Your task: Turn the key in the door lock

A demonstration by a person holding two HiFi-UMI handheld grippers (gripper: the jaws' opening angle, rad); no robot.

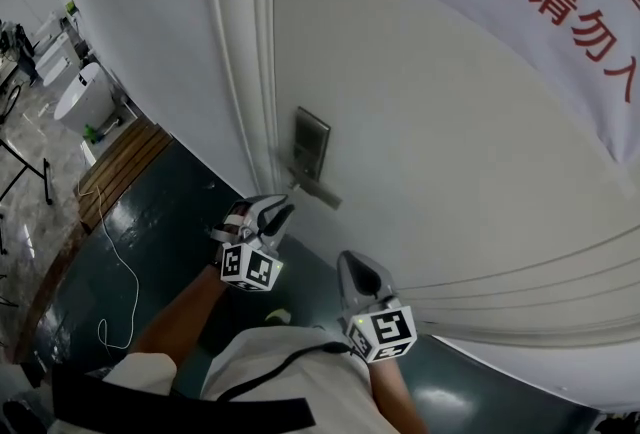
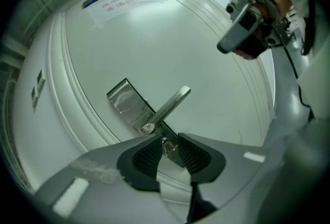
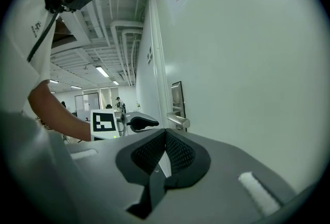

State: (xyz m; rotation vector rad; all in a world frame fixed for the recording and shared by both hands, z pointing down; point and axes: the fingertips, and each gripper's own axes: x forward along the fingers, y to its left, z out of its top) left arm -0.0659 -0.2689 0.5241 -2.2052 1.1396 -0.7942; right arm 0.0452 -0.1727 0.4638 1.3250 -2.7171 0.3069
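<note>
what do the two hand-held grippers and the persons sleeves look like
Both the left hand-held gripper and the right hand-held gripper have pale grey shells, dark ribbed pads and a white cube bearing black square markers. The person wears a white short-sleeved top, crossed by a black cable.

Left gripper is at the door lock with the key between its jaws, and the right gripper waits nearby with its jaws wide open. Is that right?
Not quite: the right gripper has its jaws together, with nothing between them, as the right gripper view shows. The rest stands: the left gripper is at the door lock with the key between its jaws.
</note>
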